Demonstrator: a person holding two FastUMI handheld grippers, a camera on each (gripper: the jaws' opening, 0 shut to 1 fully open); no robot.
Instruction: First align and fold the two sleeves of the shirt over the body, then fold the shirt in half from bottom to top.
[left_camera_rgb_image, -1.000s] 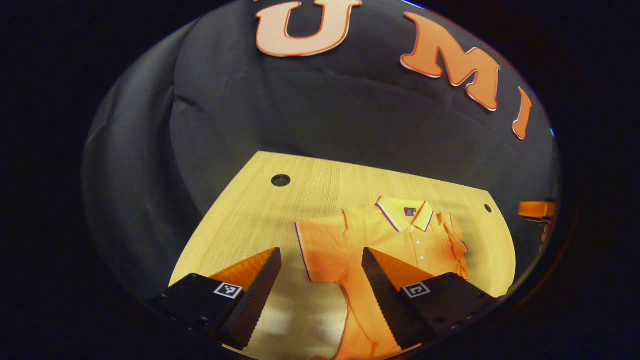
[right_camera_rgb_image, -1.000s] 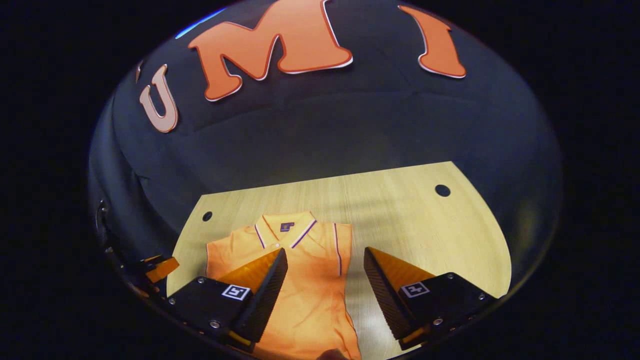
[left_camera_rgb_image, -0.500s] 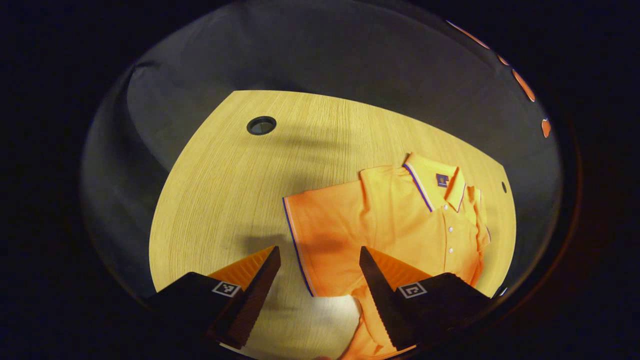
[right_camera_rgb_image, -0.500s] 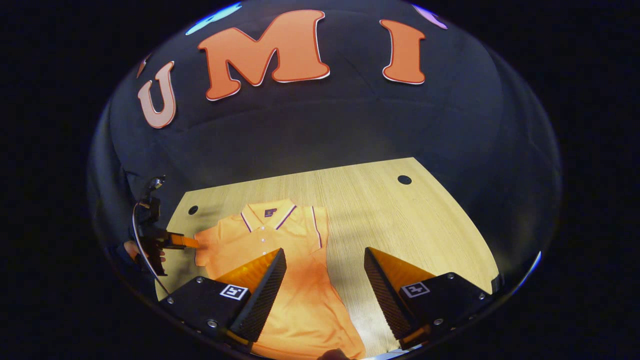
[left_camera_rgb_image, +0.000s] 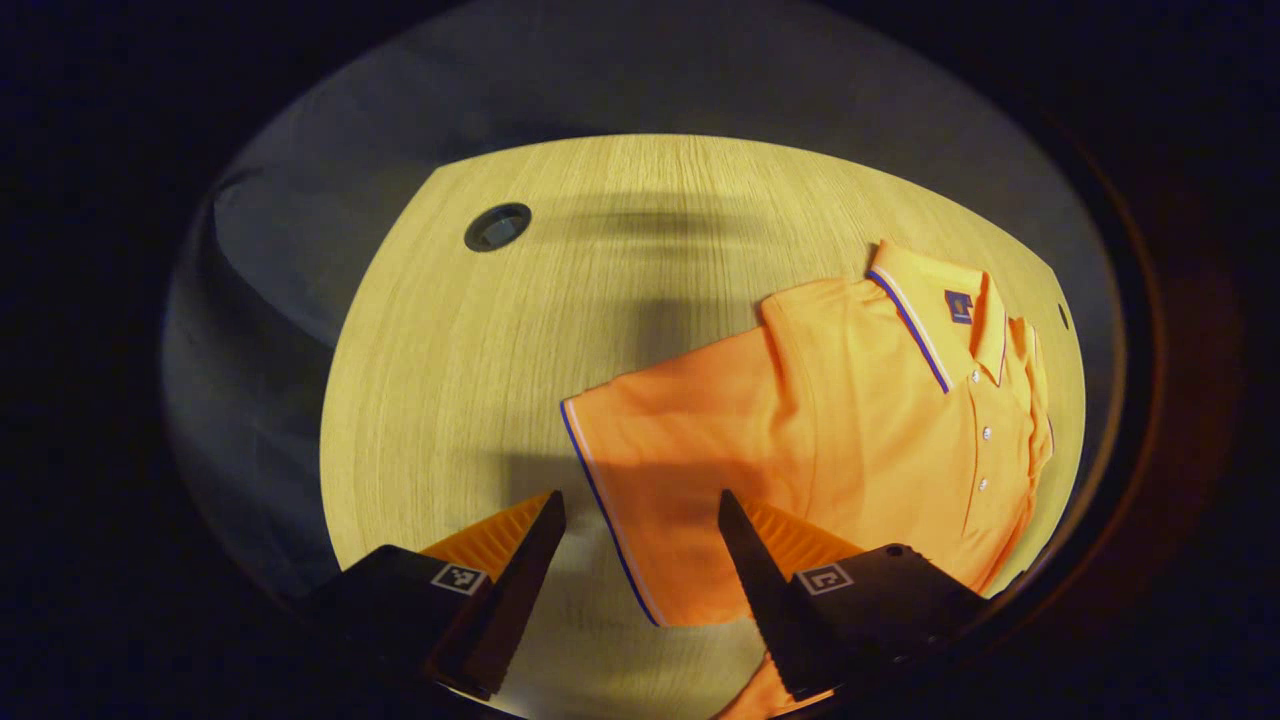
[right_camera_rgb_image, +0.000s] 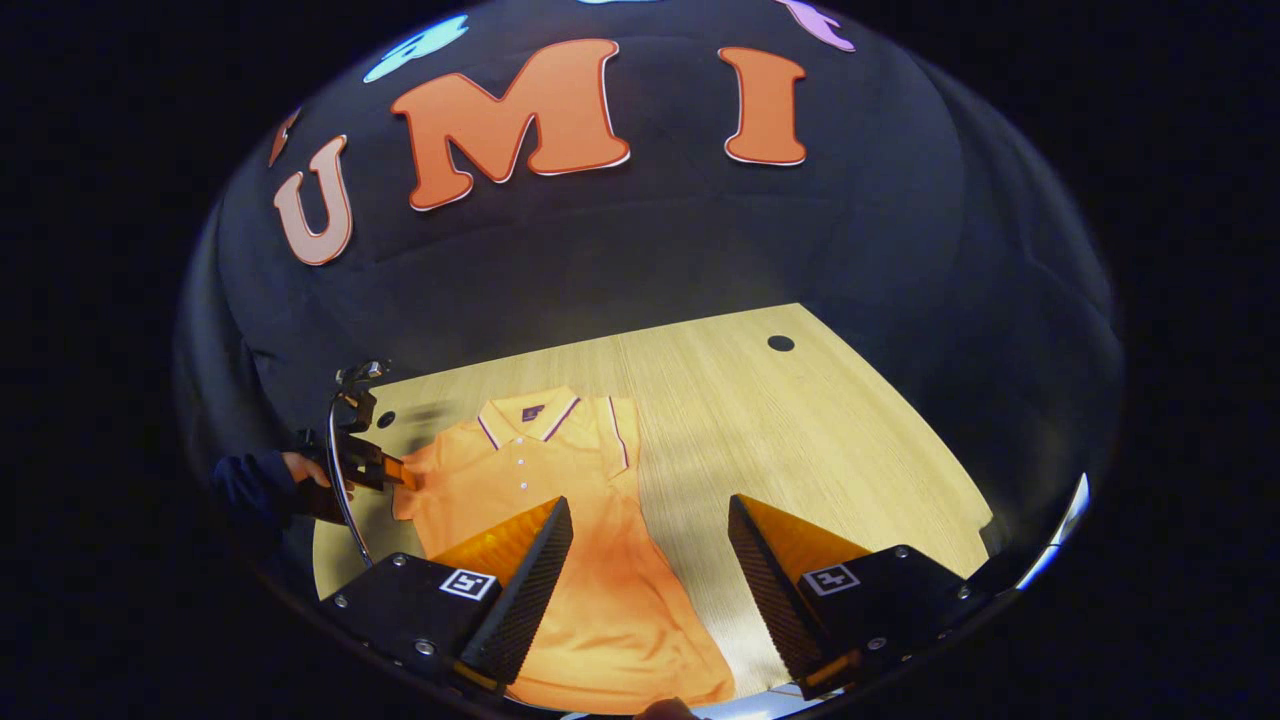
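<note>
An orange polo shirt (left_camera_rgb_image: 860, 410) with purple-and-white trim lies face up on the wooden table (left_camera_rgb_image: 520, 360). Its near sleeve (left_camera_rgb_image: 680, 450) is spread out flat, and the trimmed cuff edge sits between the fingers of my left gripper (left_camera_rgb_image: 638, 530), which hovers open just above it. In the right gripper view the shirt (right_camera_rgb_image: 560, 520) has its far sleeve folded over the body. My right gripper (right_camera_rgb_image: 650, 540) is open over the shirt's lower right edge. The left gripper (right_camera_rgb_image: 375, 465), held by a hand, shows at the shirt's left sleeve.
Round cable holes sit in the table top, one (left_camera_rgb_image: 497, 226) at the far left and another (right_camera_rgb_image: 780, 343) at the far right. Dark cloth walls close in behind the table. Bare wood lies to the right of the shirt in the right gripper view.
The left gripper has tilted down and moved in toward the spread sleeve, whose cuff now lies between its fingers. The right gripper has drawn back slightly; the shirt has not moved.
</note>
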